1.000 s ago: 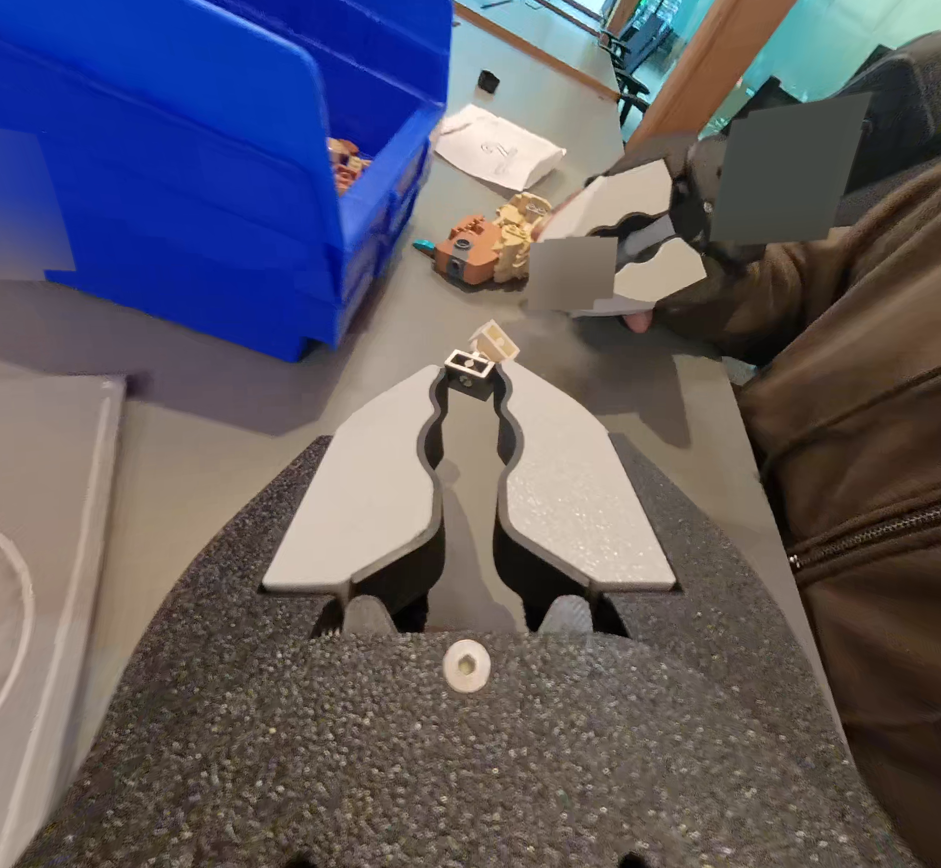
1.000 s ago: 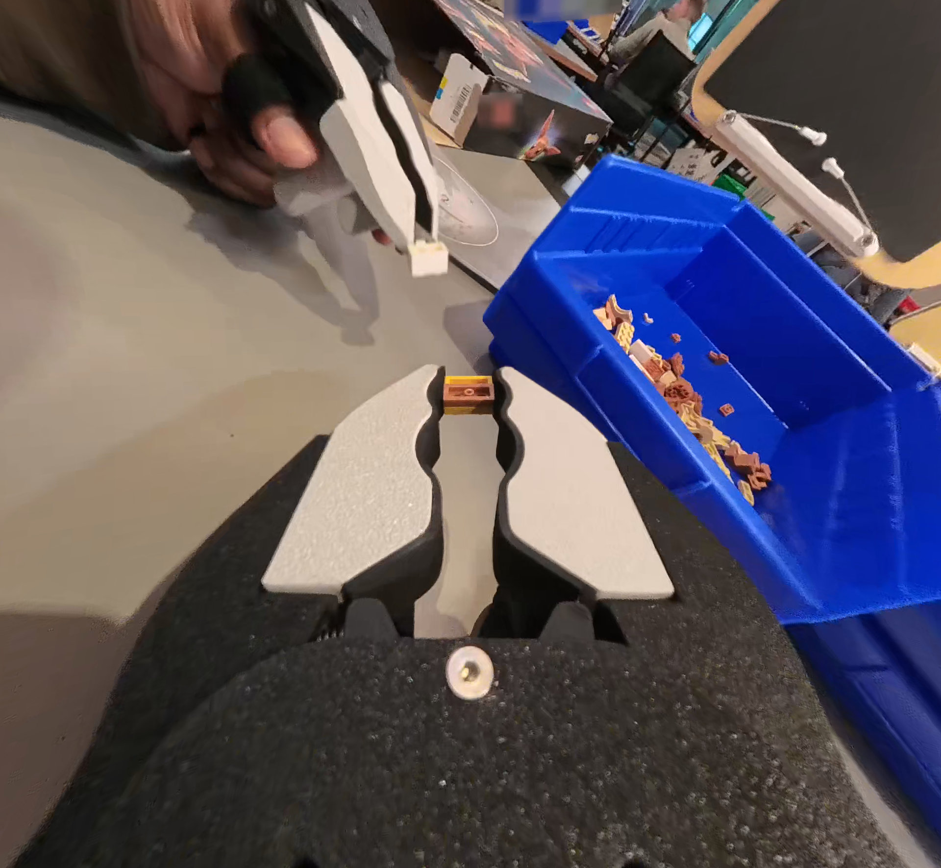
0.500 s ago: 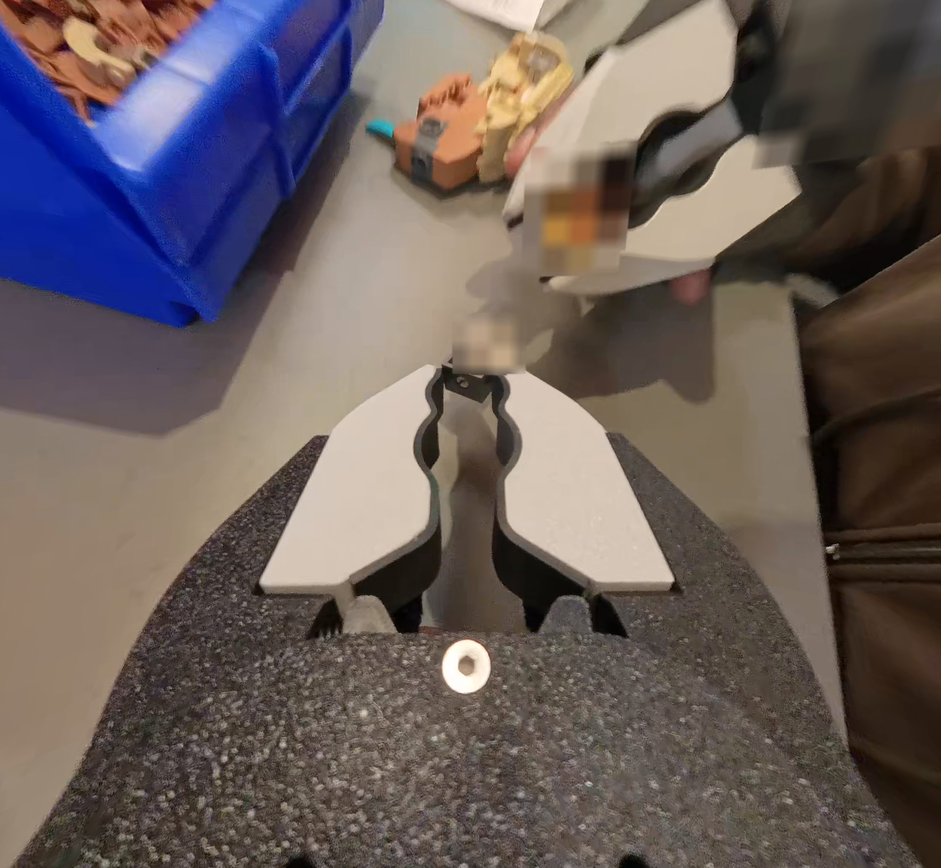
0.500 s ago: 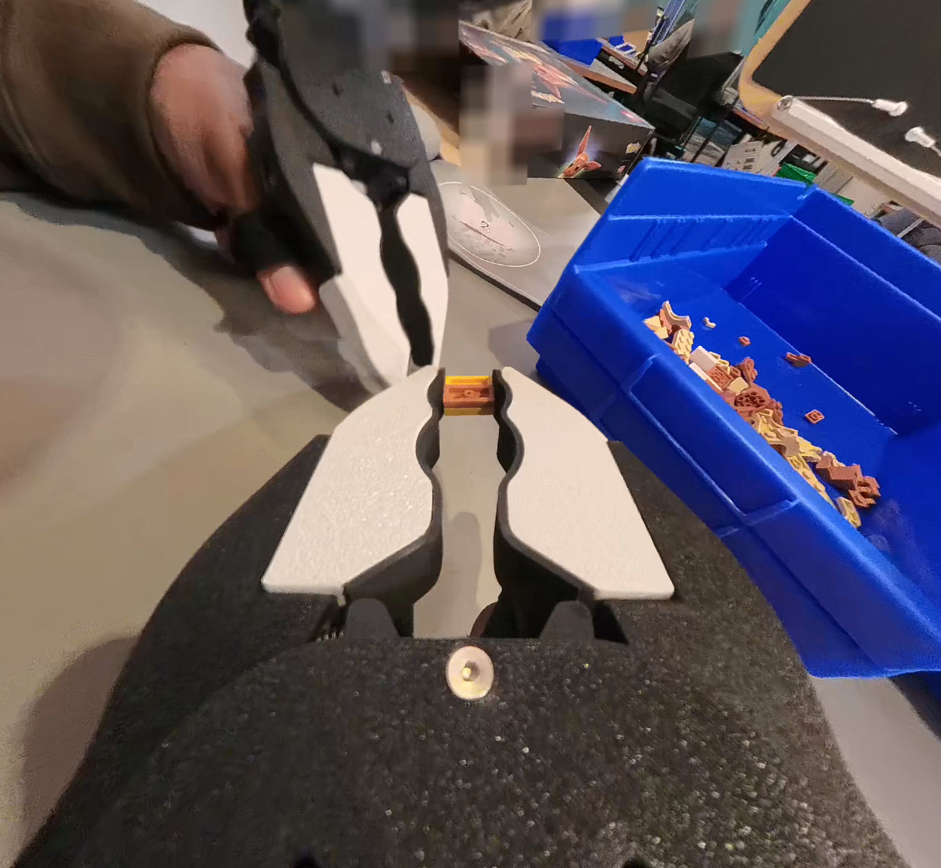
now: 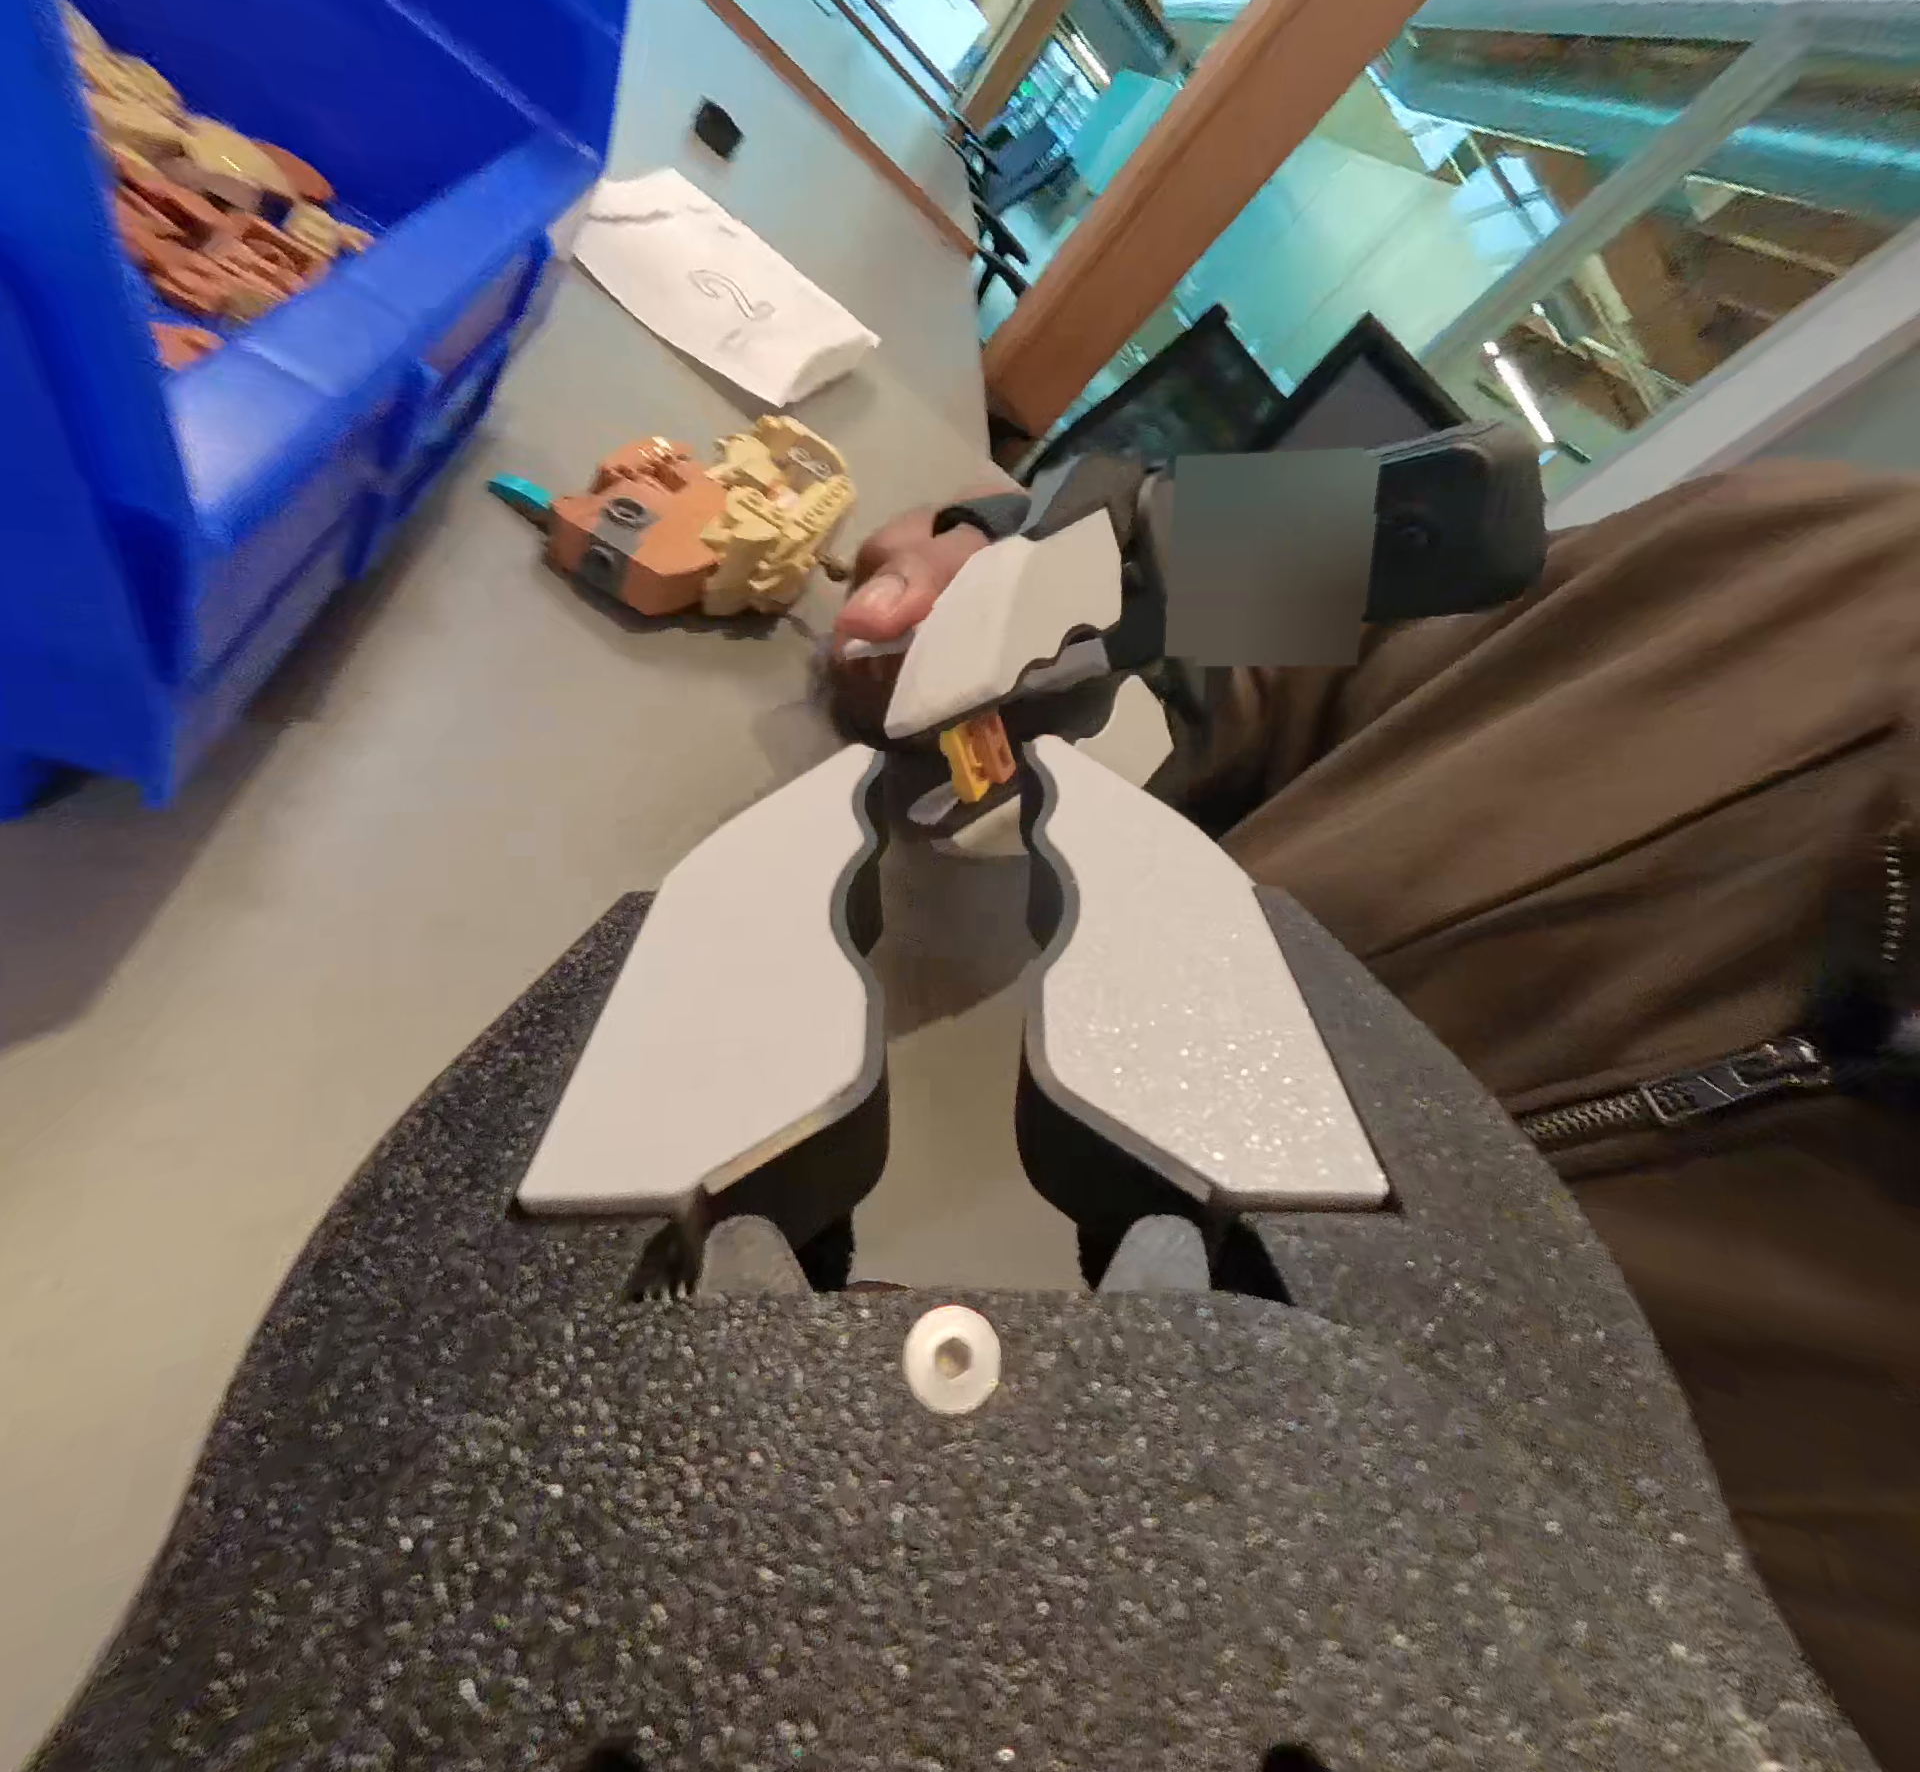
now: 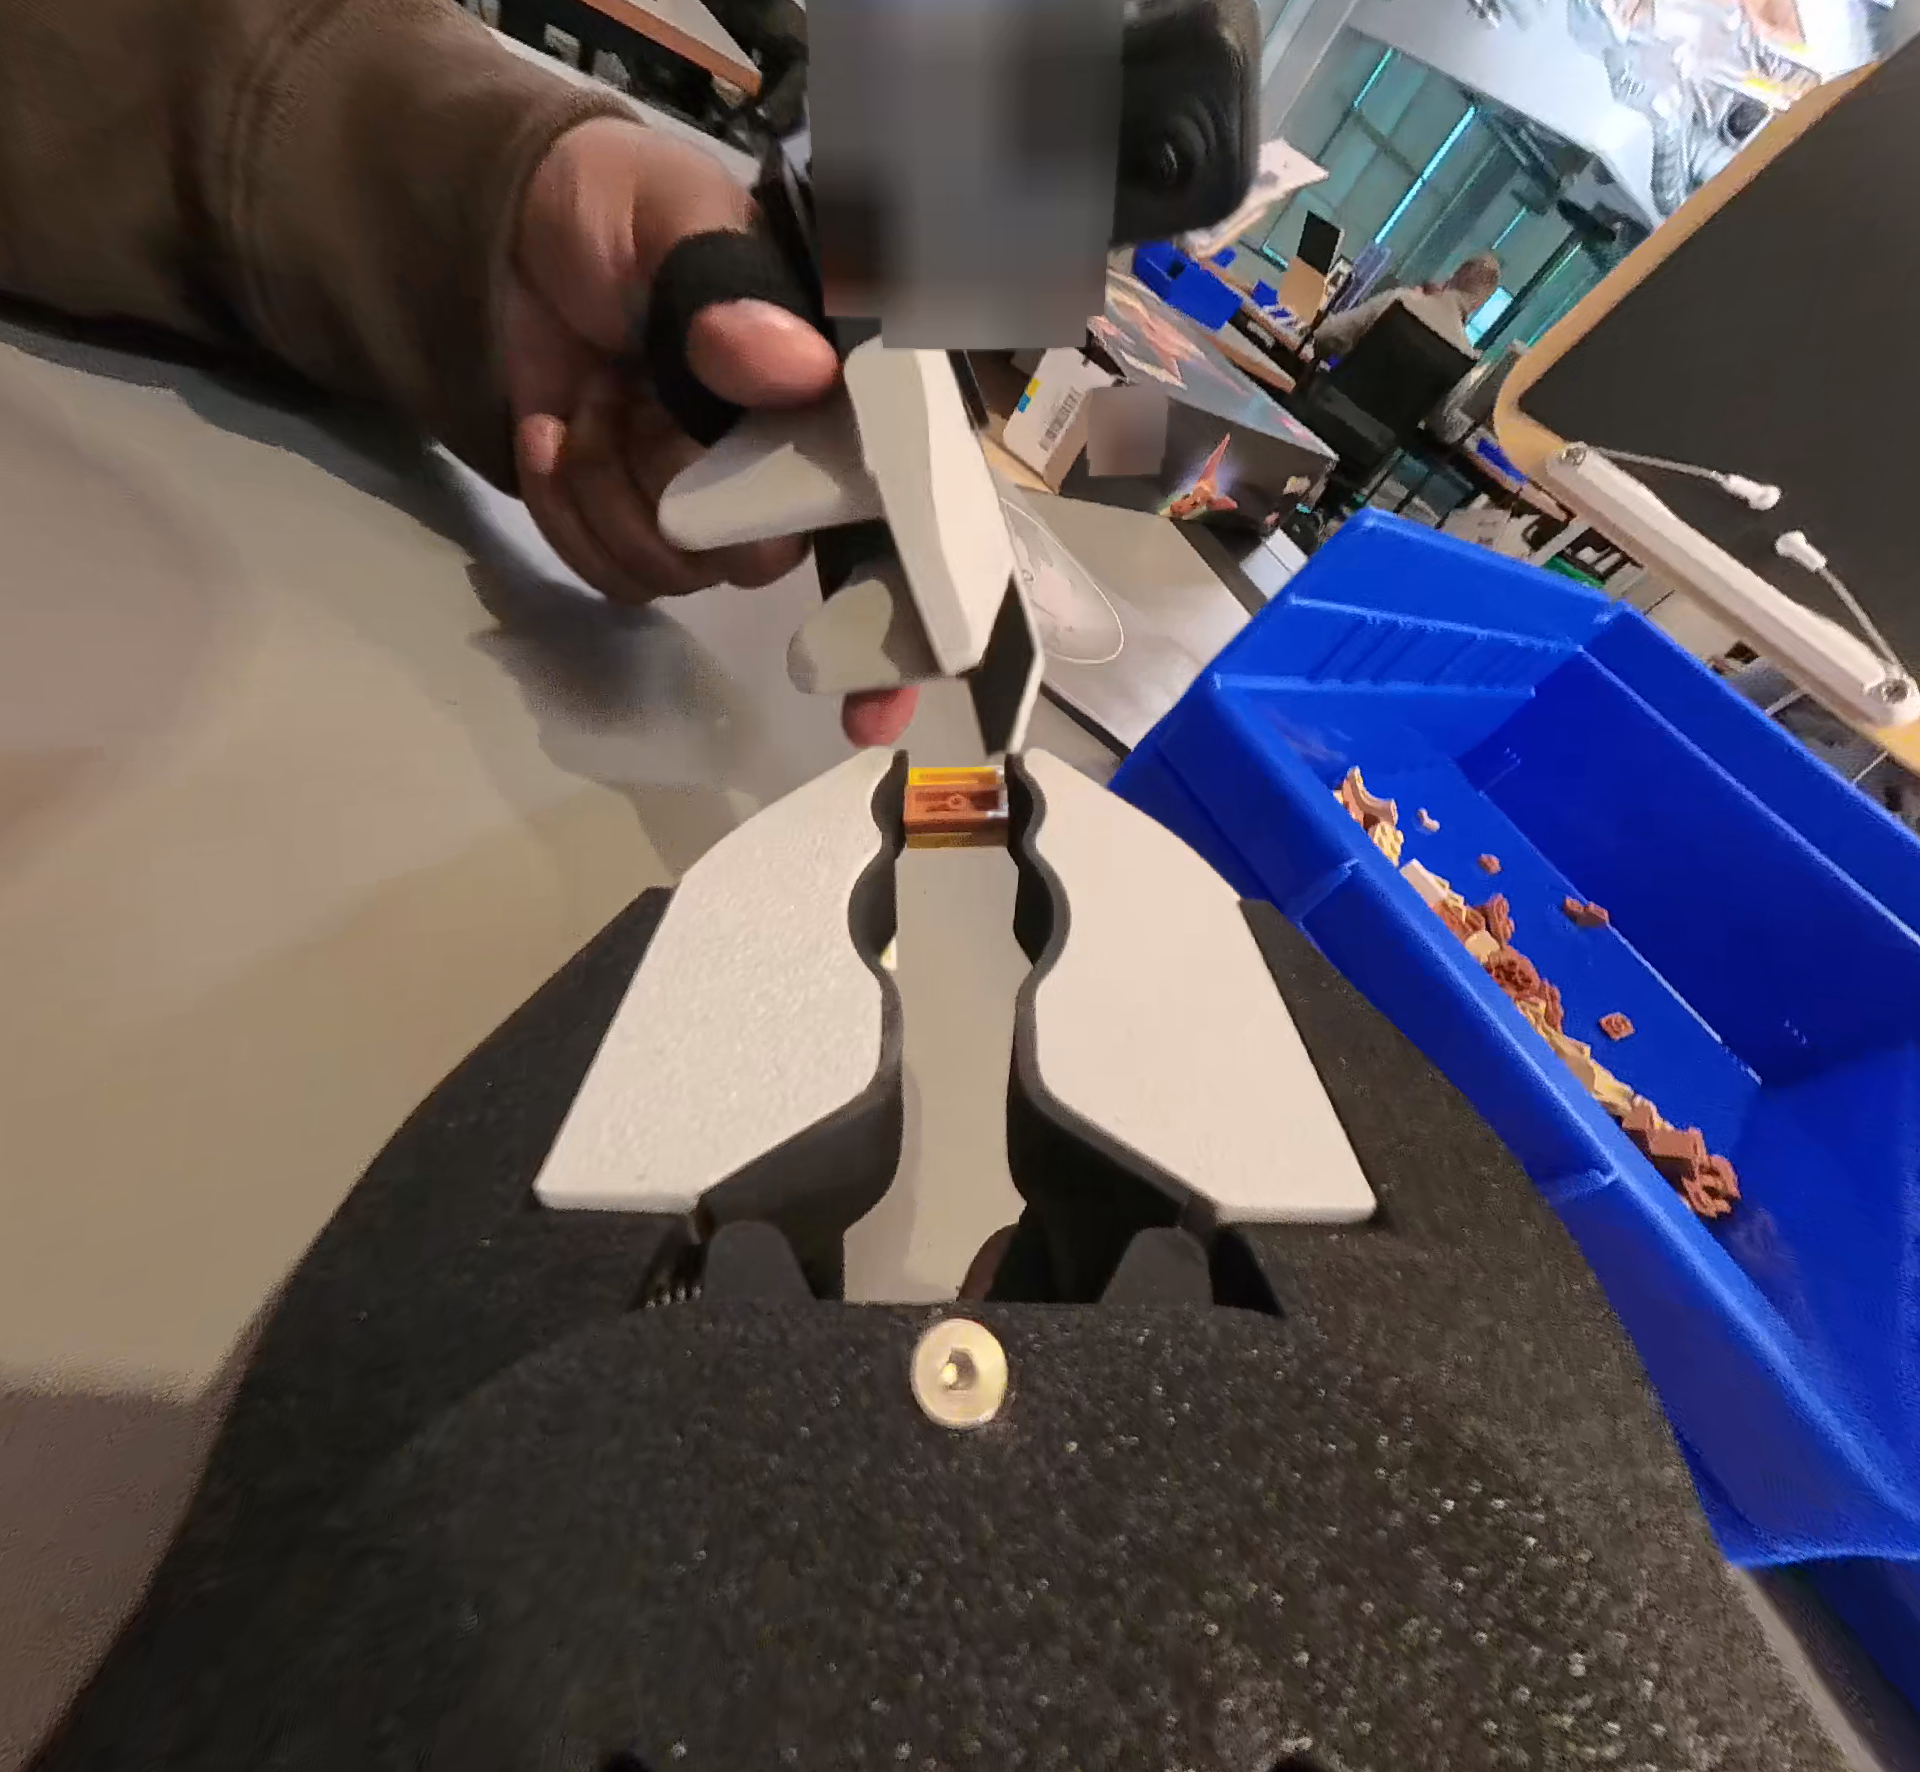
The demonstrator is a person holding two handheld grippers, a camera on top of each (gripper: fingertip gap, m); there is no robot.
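Left wrist view: the left gripper (image 5: 956, 777) has its grey, grainy fingers (image 5: 727, 984) a little apart with nothing clamped. Between and just past their tips sits the right gripper (image 5: 982, 735), pinching a small stacked brick (image 5: 982, 761), yellow and brown, its long axis roughly upright here. A blue bin (image 5: 260, 372) of brown and tan pieces stands on the grey tabletop (image 5: 364, 839), beside a brown-and-tan model (image 5: 707, 533).

Right wrist view: the right fingers (image 6: 1174, 995) are clamped on the brick (image 6: 954, 808), both pads pressing, its long axis lying across the gap. The left gripper (image 6: 1003, 735) points down just above it.

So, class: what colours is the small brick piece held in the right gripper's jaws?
Brown over yellow brick piece, clearest in the right wrist view.
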